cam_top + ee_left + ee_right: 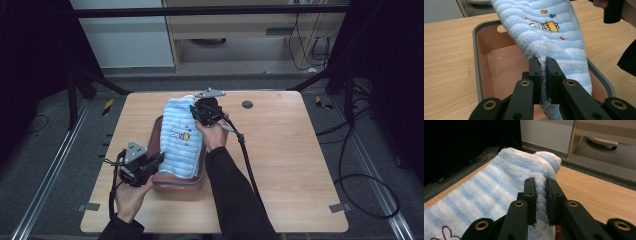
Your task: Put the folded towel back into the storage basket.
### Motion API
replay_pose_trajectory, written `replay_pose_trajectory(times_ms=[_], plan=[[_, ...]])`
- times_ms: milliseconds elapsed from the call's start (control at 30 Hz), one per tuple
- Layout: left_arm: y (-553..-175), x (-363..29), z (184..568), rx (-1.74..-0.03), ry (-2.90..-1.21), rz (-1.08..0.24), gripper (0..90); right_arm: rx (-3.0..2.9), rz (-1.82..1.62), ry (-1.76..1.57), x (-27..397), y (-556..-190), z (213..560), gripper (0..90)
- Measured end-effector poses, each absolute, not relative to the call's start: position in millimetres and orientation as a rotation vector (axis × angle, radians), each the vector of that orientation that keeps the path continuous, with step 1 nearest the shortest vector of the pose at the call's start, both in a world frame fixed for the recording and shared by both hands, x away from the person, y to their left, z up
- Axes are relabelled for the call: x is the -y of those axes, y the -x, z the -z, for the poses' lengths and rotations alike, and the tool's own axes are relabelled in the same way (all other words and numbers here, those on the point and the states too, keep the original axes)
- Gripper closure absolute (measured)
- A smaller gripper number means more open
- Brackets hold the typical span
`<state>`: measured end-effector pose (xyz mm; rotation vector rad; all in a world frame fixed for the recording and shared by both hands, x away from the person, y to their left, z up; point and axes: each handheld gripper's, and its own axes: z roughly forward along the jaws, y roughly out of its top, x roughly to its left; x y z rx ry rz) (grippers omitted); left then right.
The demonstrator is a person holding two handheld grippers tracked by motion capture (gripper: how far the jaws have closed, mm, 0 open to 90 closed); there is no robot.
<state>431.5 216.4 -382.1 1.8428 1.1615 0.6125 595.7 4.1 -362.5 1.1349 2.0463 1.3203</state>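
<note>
- Seen from the high view: blue striped towel (181, 136) stretched over the pink tray (177, 182), near end above the tray's front, far end past its back rim.
- Left gripper (543, 62) clamped tight on the towel's near edge, above the tray's inside.
- Right gripper (540, 183) pinching the towel's far fold, past the tray.
- Shown up close in the left gripper view: small bunny picture (544, 24) and the tray's cut-out handle.
- Hidden under the towel: much of the tray floor.
- Cut off in the right gripper view: most of the bunny picture.
</note>
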Motion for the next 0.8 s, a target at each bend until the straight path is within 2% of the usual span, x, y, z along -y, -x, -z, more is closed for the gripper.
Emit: replay_pose_trajectory(times_ms=[800], plan=[[-442.1,-211.3,414.1,-1.22,-1.924,-0.576,84.5,-2.102,-1.27,-1.181,-7.5,-604.5,407.6,80.1]])
